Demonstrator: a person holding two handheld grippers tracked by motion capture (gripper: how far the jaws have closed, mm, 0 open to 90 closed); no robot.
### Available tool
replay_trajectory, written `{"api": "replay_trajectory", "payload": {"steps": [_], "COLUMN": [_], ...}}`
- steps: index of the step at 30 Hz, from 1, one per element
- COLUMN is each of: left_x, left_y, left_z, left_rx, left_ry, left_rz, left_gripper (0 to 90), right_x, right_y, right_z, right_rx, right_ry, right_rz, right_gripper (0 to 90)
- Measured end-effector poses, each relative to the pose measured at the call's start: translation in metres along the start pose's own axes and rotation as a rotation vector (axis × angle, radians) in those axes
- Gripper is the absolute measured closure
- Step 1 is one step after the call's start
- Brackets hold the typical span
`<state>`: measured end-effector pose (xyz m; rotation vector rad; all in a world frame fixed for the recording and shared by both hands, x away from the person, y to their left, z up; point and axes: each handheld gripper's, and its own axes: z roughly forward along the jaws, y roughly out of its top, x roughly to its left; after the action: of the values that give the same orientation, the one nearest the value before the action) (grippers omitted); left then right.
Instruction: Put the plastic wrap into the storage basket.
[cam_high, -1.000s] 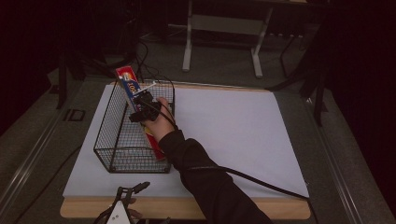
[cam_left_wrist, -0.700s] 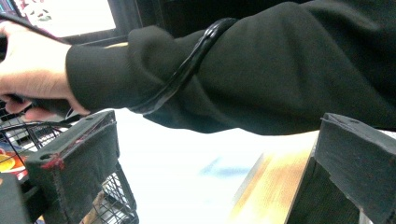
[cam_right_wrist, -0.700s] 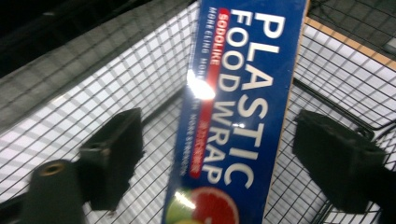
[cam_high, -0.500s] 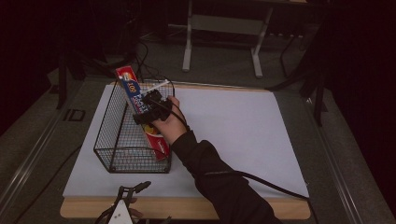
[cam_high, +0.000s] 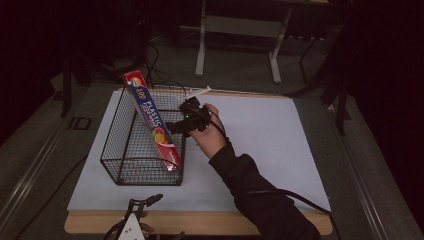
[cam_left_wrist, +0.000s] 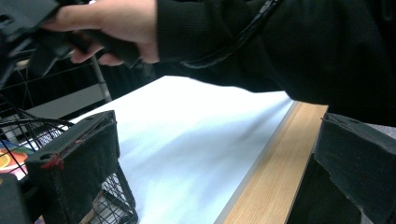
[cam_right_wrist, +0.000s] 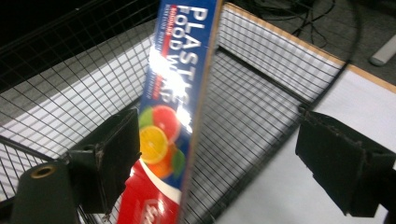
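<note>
Right tongs (cam_high: 176, 126) have backed off the plastic wrap box (cam_high: 152, 127); half a second ago they sat right over it, now they hang just outside the basket's right wall, jaws spread wide with nothing between them. In the right gripper view the tongs (cam_right_wrist: 236, 156) gape open, the box (cam_right_wrist: 180, 109) standing in front of the left jaw, apart from the right one. Box is unheld and leans steeper than a second ago.

Wire basket (cam_high: 117, 131) sits on the white sheet (cam_high: 270, 145) covering the table (cam_high: 210, 224), just left of the right tongs. Basket's right wall stands between the tongs and the box's lower end. Right hand (cam_high: 209, 136) and dark sleeve (cam_high: 260, 197) come in from the near edge. Left tongs (cam_high: 142, 207) rest low at the near table edge, well behind the right tongs; in the left gripper view they (cam_left_wrist: 215, 158) are wide apart and empty, with basket mesh (cam_left_wrist: 114, 205) by the left jaw and the other hand (cam_left_wrist: 109, 28) above.

Box's long axis runs diagonally: lower end down inside the basket at its near right corner, close below the right tongs; upper end tilted up and away over the far left rim. Printed face is toward the tongs.
</note>
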<state>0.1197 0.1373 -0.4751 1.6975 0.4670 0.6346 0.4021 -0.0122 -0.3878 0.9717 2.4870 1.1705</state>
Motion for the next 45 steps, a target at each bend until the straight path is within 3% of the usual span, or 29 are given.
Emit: {"api": "replay_trajectory", "payload": {"steps": [5, 9, 16, 18, 36, 45], "left_x": [0.000, 0.001, 0.001, 0.001, 0.000, 0.000], "left_y": [-0.001, -0.001, -0.002, -0.002, -0.002, -0.002], "left_z": [0.002, 0.004, 0.006, 0.007, 0.009, 0.009], "left_rx": [0.009, 0.014, 0.022, 0.029, 0.035, 0.035], "left_ry": [-0.001, 0.000, -0.002, -0.004, -0.010, -0.011], "left_rz": [0.001, -0.002, -0.005, -0.002, -0.001, 0.003], "left_gripper": [0.5, 0.5, 0.4, 0.4, 0.4, 0.5], "right_x": [-0.014, -0.030, -0.040, -0.048, -0.075, -0.081], "right_y": [-0.013, -0.029, -0.044, -0.059, -0.114, -0.139], "right_z": [-0.019, -0.034, -0.045, -0.053, -0.066, -0.071], "right_rx": [-0.039, -0.042, -0.035, -0.033, -0.017, -0.012], "right_ry": [-0.029, -0.046, -0.050, -0.051, -0.039, -0.048], "right_rz": [-0.002, 0.010, 0.012, 0.020, 0.080, 0.073], "right_gripper": [14.7, 14.5, 14.1, 14.0, 14.1, 14.2]}}
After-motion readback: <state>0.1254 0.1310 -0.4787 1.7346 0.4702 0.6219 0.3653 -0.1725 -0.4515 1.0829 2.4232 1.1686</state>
